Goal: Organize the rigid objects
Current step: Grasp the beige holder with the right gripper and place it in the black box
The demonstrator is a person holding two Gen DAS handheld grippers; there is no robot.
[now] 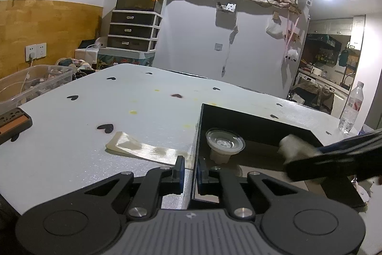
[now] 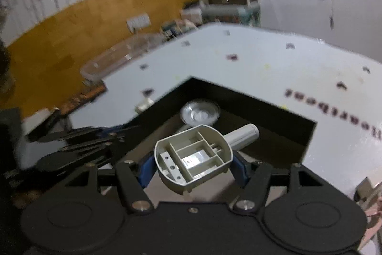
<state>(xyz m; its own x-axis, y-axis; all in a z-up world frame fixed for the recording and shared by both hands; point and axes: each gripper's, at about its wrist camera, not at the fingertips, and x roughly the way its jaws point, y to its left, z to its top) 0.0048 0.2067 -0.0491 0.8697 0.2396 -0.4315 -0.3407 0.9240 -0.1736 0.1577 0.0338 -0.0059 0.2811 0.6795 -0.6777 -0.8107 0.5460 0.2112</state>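
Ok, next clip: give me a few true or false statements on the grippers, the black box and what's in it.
1. The left gripper is clamped on the black box wall. True.
2. The right gripper is empty. False: it holds a grey plastic part.
3. A clear suction cup lies inside the box. True.
4. The water bottle stands inside the box. False: it stands outside, beyond the box's far right corner.

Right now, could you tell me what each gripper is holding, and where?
Right gripper clamps the grey plastic part by its oval body's sides; left gripper pinches the black box wall.
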